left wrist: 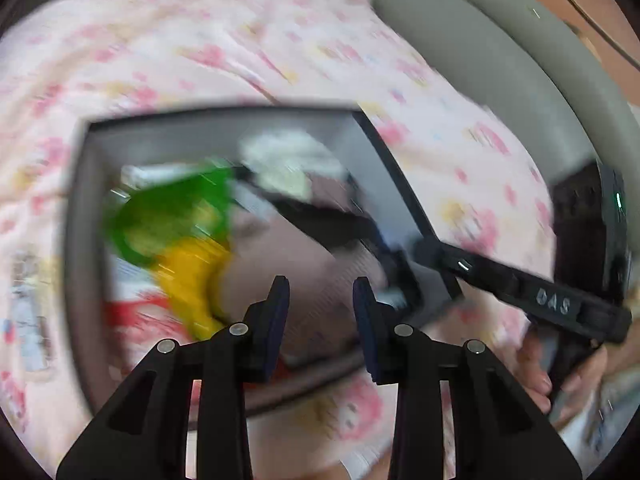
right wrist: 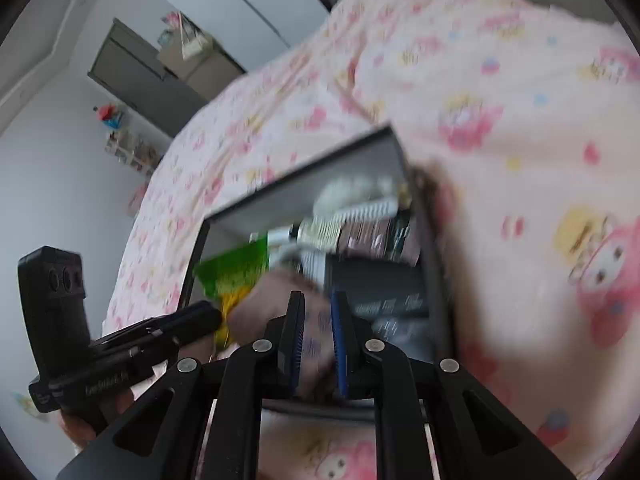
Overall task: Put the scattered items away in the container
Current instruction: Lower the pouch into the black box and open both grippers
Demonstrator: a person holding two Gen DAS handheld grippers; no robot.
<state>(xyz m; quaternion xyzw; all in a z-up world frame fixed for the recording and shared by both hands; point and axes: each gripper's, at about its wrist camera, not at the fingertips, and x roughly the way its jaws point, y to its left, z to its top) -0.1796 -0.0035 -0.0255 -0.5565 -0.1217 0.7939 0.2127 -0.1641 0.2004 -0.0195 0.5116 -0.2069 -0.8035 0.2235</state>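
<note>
Container point(left wrist: 224, 120), a grey box resting on the pink quilt point(left wrist: 200, 40), already holds a green-and-yellow packet point(left wrist: 176, 224) and a pinkish pouch point(right wrist: 276, 300). Crowding is the risk: the pouch may snag on the container's near rim or tip out. Right gripper point(right wrist: 318, 312) pinches the pouch over that rim; left gripper point(left wrist: 322, 300) hangs spread and empty above the container.

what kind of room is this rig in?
Probably a bedroom. A pink cartoon-print quilt covers a bed, the grey open-top storage box sits on it, and a grey wall cupboard stands behind.
</note>
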